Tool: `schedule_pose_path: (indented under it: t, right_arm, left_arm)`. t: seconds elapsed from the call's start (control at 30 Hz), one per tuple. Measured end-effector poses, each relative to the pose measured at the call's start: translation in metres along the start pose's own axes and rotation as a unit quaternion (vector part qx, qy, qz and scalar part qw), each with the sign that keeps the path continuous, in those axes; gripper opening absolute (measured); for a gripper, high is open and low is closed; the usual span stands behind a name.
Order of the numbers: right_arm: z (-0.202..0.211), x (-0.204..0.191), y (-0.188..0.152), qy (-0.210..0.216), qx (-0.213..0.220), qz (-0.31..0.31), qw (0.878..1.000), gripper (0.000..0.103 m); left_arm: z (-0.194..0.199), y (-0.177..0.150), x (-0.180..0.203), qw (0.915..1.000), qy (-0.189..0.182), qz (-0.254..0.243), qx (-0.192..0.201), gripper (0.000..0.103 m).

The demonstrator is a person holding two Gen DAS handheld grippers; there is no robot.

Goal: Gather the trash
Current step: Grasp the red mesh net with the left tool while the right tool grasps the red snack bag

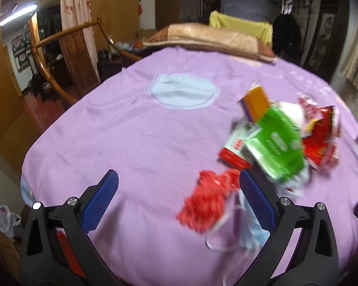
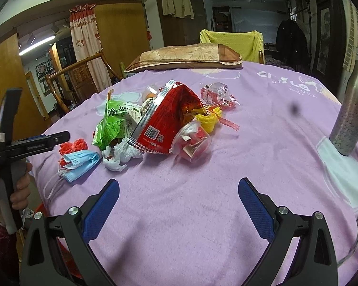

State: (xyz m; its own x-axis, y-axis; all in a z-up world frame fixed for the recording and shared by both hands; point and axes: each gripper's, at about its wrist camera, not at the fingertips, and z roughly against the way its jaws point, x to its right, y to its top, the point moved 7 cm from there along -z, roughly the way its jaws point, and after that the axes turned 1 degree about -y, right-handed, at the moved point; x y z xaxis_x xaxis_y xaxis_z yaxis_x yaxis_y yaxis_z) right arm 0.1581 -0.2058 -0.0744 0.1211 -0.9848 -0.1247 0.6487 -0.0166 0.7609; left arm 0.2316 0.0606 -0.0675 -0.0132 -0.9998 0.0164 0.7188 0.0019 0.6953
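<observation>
Lilac fleece blanket (image 2: 202, 190) spread over the bed, with the trash heaped in one loose pile toward its left-middle in the right wrist view. Red snack bag (image 2: 164, 121) at the centre of the heap, green wrapper (image 2: 112, 124) leaning on its left side, crumpled white tissue (image 2: 119, 155) just below, clear plastic cup (image 2: 193, 143) tipped over at its right with red scraps inside, yellow scrap (image 2: 208, 119) and clear-and-red wrapper (image 2: 217, 94) behind. Nearest the left edge: red mesh wad (image 2: 74, 146) touching a blue face mask (image 2: 80, 160), ear loop trailing off toward the blanket's edge.

Left gripper (image 1: 179, 193) spread wide and empty, hanging low over the blanket with the red mesh wad (image 1: 210, 197) and face mask (image 1: 248, 224) close against its right finger; view blurred, so contact impossible to confirm. Right gripper (image 2: 179, 195) likewise released and empty, over bare blanket, well short of the pile. Steel flask (image 2: 353, 109) upright far right, apart from the trash.

Judged as the very start of collecting: nothing picked up yet, approach to the first piece in hand. Next move likely calls for shifting the left gripper rightward to straddle mask or mesh, pressing lightly into the soft fleece, then closing. No bin visible in either view, so drop-off spot unknown
</observation>
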Motion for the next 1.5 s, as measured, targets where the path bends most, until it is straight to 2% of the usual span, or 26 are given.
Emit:
schedule_pose_path:
  t: [0.13,0.3,0.5,0.57,0.7,0.8,0.83,0.9,0.97,1.03,1.07,1.17,1.23,1.4,1.5]
  right_arm:
    - [-0.007,0.001,-0.001,-0.001,-0.010,0.002,1.000,0.097]
    - [-0.009,0.003,0.000,0.012,-0.014,-0.009,1.000,0.097]
    - [-0.014,0.007,-0.003,0.040,-0.028,-0.036,0.998,0.098]
    - [-0.016,0.010,-0.003,0.051,-0.034,-0.050,0.997,0.098]
    - [-0.019,0.017,-0.005,0.060,-0.036,-0.079,0.994,0.098]
    - [-0.021,0.020,-0.006,0.065,-0.038,-0.089,0.993,0.098]
    - [-0.021,0.020,-0.006,0.066,-0.039,-0.090,0.993,0.098]
    - [-0.021,0.020,-0.006,0.066,-0.038,-0.091,0.993,0.098]
    - [-0.021,0.020,-0.006,0.067,-0.039,-0.092,0.993,0.098]
    - [-0.021,0.020,-0.006,0.068,-0.039,-0.093,0.993,0.098]
    - [-0.022,0.020,-0.006,0.069,-0.040,-0.094,0.992,0.098]
    - [-0.021,0.020,-0.007,0.070,-0.041,-0.099,0.992,0.098]
    - [-0.023,0.020,-0.007,0.068,-0.041,-0.100,0.992,0.098]
    - [-0.022,0.018,-0.006,0.055,-0.038,-0.089,0.994,0.098]
    - [-0.026,0.013,-0.003,0.053,-0.047,-0.070,0.995,0.098]
  left_arm:
    - [-0.017,-0.012,0.019,0.9985,-0.006,-0.047,-0.028,0.097]
    - [-0.025,-0.026,0.026,0.9963,0.004,-0.078,-0.036,0.097]
    - [-0.039,-0.027,0.002,0.9961,0.030,-0.054,-0.062,0.097]
    - [-0.042,-0.024,-0.005,0.9970,0.022,-0.033,-0.067,0.097]
    - [-0.037,-0.018,-0.015,0.9973,0.052,-0.020,-0.047,0.097]
    - [-0.036,-0.019,-0.006,0.9977,0.036,-0.035,-0.046,0.097]
    - [-0.033,-0.019,-0.002,0.9980,0.031,-0.040,-0.039,0.096]
    - [-0.030,-0.018,0.002,0.9985,0.027,-0.040,-0.025,0.086]
    - [-0.027,-0.017,0.004,0.9992,0.015,-0.032,-0.020,0.063]
    - [-0.025,-0.016,0.002,0.9996,0.002,-0.020,-0.021,0.048]
    - [-0.025,-0.016,0.002,0.9997,-0.003,-0.012,-0.022,0.045]
    - [-0.019,-0.016,0.002,0.9998,-0.014,-0.006,-0.012,0.044]
    - [-0.018,-0.020,0.007,0.9995,-0.019,-0.019,-0.017,0.045]
    - [-0.028,-0.026,0.011,0.9989,-0.005,-0.042,-0.020,0.047]
    - [-0.031,-0.025,0.012,0.9989,-0.013,-0.040,-0.022,0.054]
